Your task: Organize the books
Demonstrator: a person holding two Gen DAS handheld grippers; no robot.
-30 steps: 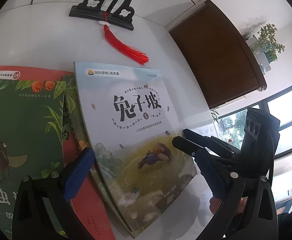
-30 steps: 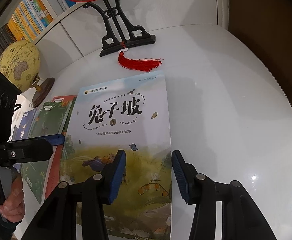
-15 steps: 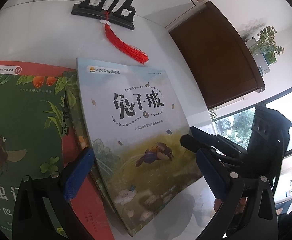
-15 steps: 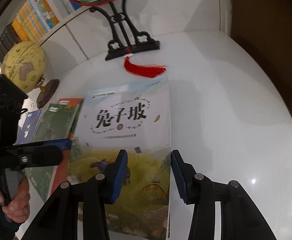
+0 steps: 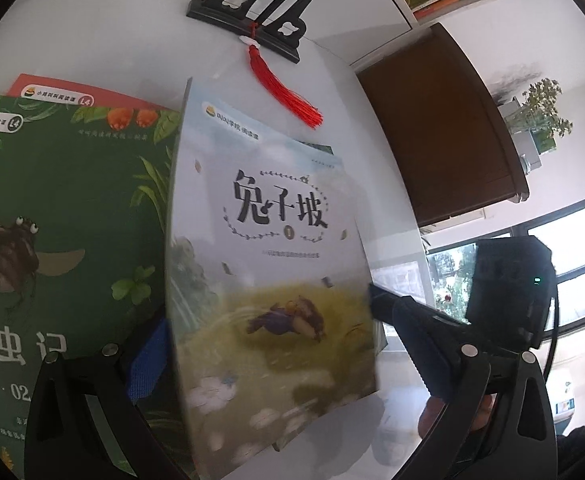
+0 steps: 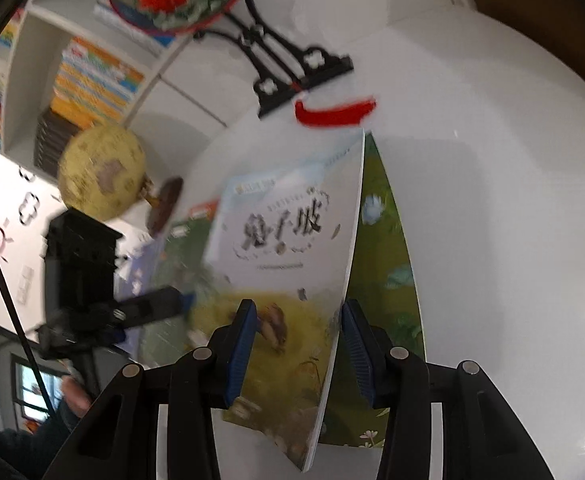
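Observation:
A pale blue picture book [image 5: 276, 216] stands tilted, its right edge lifted off the stack. My right gripper [image 6: 298, 308] is open and straddles that raised edge: the right finger's pad [image 6: 356, 344] touches the edge, and the left pad lies over the cover. In the left wrist view the right gripper [image 5: 508, 280] reaches in at the book's right side. My left gripper [image 5: 278, 322] is open around the book's near end, its left pad partly hidden behind the cover. A green meadow book [image 6: 384, 260] shows underneath. A green insect book [image 5: 52, 220] and a red book [image 5: 92, 96] lie to the left.
A black fan stand [image 5: 252, 28] with a red tassel [image 5: 284, 88] stands at the back of the white table [image 6: 492, 160]. A globe [image 6: 100, 172] and a bookshelf [image 6: 92, 80] are at the far left. A brown cabinet [image 5: 444, 128] and a plant [image 5: 540, 112] are beyond the table's right side.
The pale blue book's right edge has risen off the stack, baring the green book beneath. The right gripper has tilted and rolled with it. The left gripper has closed in on the book.

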